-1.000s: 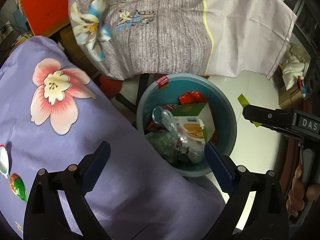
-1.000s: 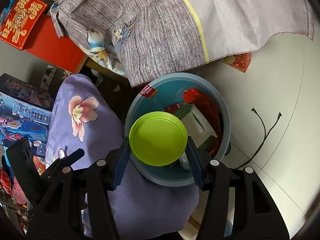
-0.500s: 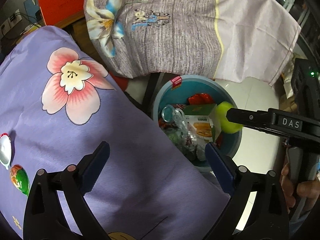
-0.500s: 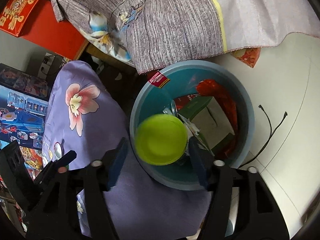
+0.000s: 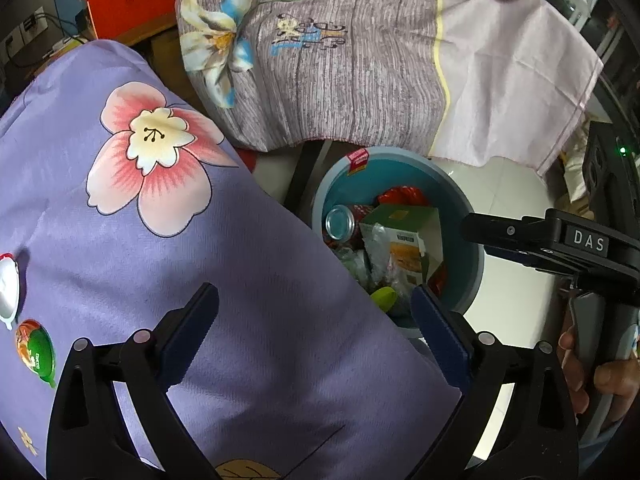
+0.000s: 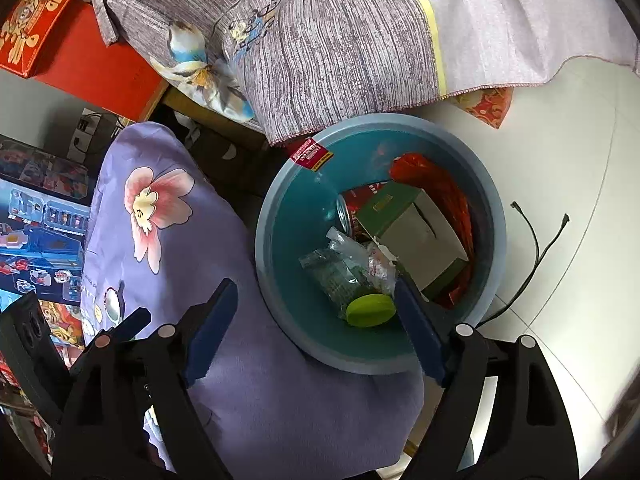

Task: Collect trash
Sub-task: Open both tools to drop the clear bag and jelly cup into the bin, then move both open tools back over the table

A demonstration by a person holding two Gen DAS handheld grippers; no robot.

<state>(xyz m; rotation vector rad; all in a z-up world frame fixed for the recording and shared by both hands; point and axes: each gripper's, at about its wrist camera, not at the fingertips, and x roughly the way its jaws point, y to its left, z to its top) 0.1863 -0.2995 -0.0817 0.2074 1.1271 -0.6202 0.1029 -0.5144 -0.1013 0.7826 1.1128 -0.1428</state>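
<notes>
The right gripper (image 6: 312, 320) hangs above the near edge of the blue basin (image 6: 496, 216), jaws spread wide with nothing between them. The green lid (image 6: 371, 311) lies inside the basin, at its near side, tilted against a crumpled clear plastic bag (image 6: 344, 268). It sits just beside the tip of the gripper's right finger in this view; whether they touch cannot be told.

Other contents of the basin: a green and grey carton (image 6: 416, 232) lying on its side, a drink can (image 6: 346, 212) with its metal end facing up, and red wrapping (image 6: 436, 184) along the far wall. A red sticker (image 6: 312, 154) is fixed to the basin's rim.

The left gripper (image 5: 314, 330) hovers over the purple flowered cloth (image 5: 240, 280), jaws likewise spread and empty. From this camera the lid (image 5: 385, 297) shows only as a green sliver at the basin's (image 5: 470, 252) near edge (the cloth hides the rest). The right gripper's body (image 5: 560, 244) reaches in from the side, above the basin's rim.

The basin stands on a white tiled floor (image 6: 560, 160), just beside the cloth-covered surface. A grey striped cloth (image 6: 340, 40) overhangs behind it. A black cable (image 6: 536, 248) lies on the floor nearby.
</notes>
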